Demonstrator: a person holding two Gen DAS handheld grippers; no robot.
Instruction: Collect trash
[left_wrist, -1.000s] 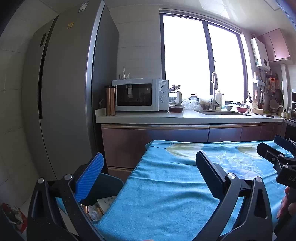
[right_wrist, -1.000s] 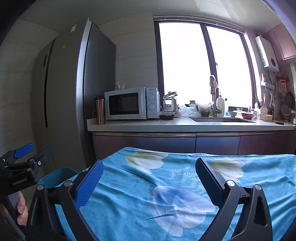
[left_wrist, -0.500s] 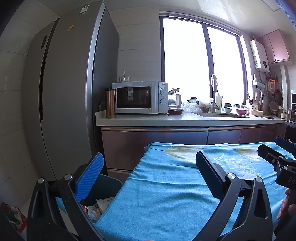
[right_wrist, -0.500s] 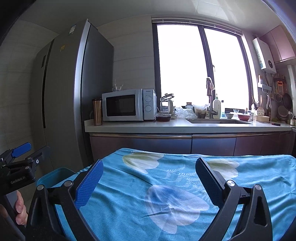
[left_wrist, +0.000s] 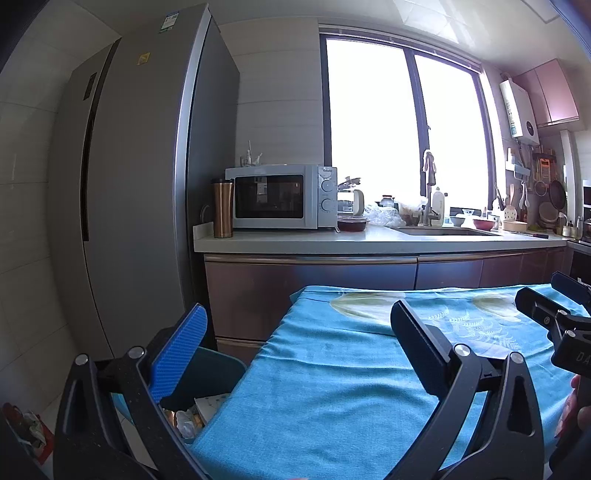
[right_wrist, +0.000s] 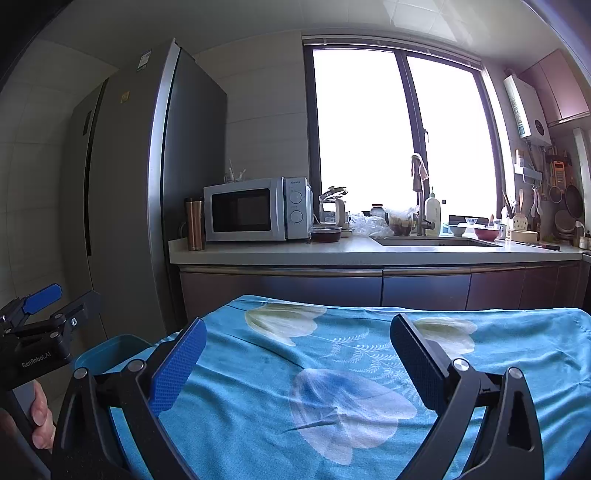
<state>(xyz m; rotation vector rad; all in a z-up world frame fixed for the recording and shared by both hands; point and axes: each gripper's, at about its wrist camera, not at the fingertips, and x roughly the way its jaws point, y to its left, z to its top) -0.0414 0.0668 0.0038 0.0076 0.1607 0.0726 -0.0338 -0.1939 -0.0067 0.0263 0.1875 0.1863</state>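
The cloth (right_wrist: 369, 387) over the bench is bright turquoise, printed with pale cream and blue-white tulips and feathery leaves. A teal bin (left_wrist: 218, 369) stands beside it. Both grippers, left (left_wrist: 299, 336) and right (right_wrist: 299, 343), are black with a ribbed blue pad. Silver-grey fridge (left_wrist: 140, 184), copper tumbler (left_wrist: 222, 208), white microwave (left_wrist: 280, 196).

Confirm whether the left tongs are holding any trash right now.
No, the left tongs stand open with nothing between them, above the blue tablecloth.

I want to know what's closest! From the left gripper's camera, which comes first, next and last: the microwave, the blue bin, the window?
1. Blue bin, just below the left gripper, beside the table.
2. Microwave, across on the counter.
3. Window, behind the counter, farthest.
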